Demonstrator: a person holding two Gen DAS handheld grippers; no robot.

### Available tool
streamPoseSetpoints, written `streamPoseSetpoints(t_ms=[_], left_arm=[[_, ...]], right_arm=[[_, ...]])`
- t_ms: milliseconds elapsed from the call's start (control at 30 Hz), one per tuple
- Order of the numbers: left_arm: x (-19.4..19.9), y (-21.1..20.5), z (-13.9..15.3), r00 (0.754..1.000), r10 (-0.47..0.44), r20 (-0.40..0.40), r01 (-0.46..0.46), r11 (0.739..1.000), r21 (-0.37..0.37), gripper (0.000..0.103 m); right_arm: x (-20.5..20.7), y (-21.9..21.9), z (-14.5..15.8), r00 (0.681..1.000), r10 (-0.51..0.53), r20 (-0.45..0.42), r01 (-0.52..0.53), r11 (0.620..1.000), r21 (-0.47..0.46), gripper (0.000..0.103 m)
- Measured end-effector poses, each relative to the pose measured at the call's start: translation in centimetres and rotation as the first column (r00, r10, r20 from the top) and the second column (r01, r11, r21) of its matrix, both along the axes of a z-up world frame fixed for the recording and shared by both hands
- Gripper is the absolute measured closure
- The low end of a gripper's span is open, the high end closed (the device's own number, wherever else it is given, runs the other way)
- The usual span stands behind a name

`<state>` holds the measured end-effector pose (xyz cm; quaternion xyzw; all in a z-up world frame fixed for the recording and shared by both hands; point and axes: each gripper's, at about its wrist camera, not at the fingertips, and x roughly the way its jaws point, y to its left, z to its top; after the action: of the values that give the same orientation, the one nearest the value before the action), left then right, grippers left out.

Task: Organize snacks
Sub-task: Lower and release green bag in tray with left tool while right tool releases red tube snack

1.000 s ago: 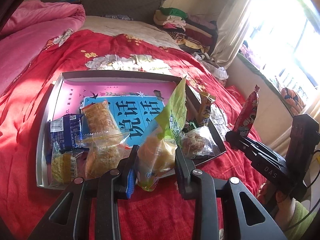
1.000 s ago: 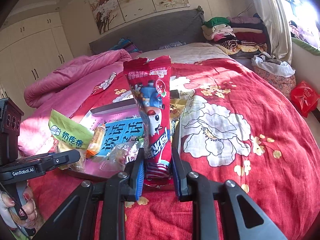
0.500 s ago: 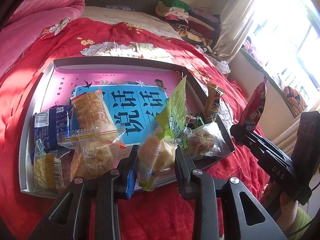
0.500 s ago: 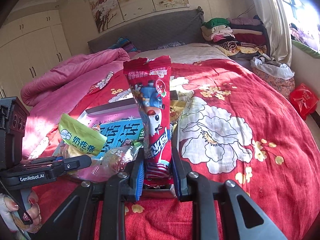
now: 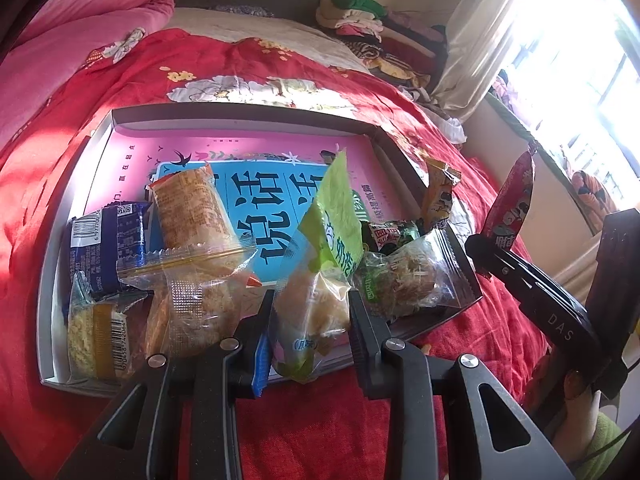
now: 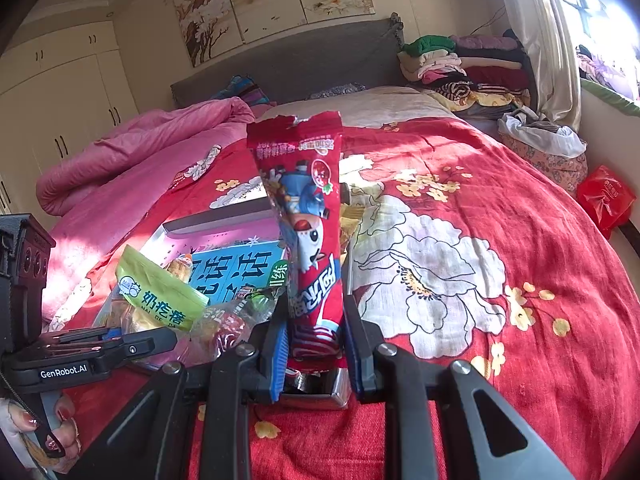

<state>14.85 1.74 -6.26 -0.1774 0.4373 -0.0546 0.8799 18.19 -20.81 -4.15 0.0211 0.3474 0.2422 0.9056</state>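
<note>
My left gripper (image 5: 310,320) is shut on a green-topped clear snack bag (image 5: 320,280) with a yellow pastry inside, held upright over the near edge of a grey tray (image 5: 52,272). In the tray lie several wrapped snacks on a pink and blue book (image 5: 256,176): a dark blue packet (image 5: 104,248), an orange packet (image 5: 188,212) and clear-wrapped cakes (image 5: 404,280). My right gripper (image 6: 314,344) is shut on a tall red snack packet (image 6: 308,232), standing upright by the tray's right near corner. In the left wrist view the red packet (image 5: 512,204) rises at the right. The green bag (image 6: 160,300) shows at the right view's left.
The tray rests on a bed with a red flowered cover (image 6: 460,260). A pink quilt (image 6: 140,156) is bunched at the far left. Folded clothes (image 6: 464,64) are stacked by the headboard. A curtain and bright window (image 5: 560,60) stand at the right. A red bag (image 6: 606,196) lies beside the bed.
My left gripper has dipped and come closer over the tray with the green bag in it. The right gripper and its red packet have stayed put.
</note>
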Motion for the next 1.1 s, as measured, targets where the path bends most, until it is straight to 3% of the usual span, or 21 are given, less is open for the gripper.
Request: streamPoseSetpoints(t_ms=[667, 1100], left_arm=[[-0.1, 0.1, -0.2, 1.0, 0.007, -0.007, -0.007, 1.0, 0.007, 0.069], [-0.2, 0.2, 0.2, 1.0, 0.003, -0.003, -0.003, 1.0, 0.009, 0.069]], right_arm=[[0.3, 1.6, -1.5, 0.998, 0.051, -0.042, -0.053, 0.998, -0.032, 0.077], [-1.5, 2.0, -0.9, 0.996, 0.093, -0.013, -0.094, 0.995, -0.038, 0.073]])
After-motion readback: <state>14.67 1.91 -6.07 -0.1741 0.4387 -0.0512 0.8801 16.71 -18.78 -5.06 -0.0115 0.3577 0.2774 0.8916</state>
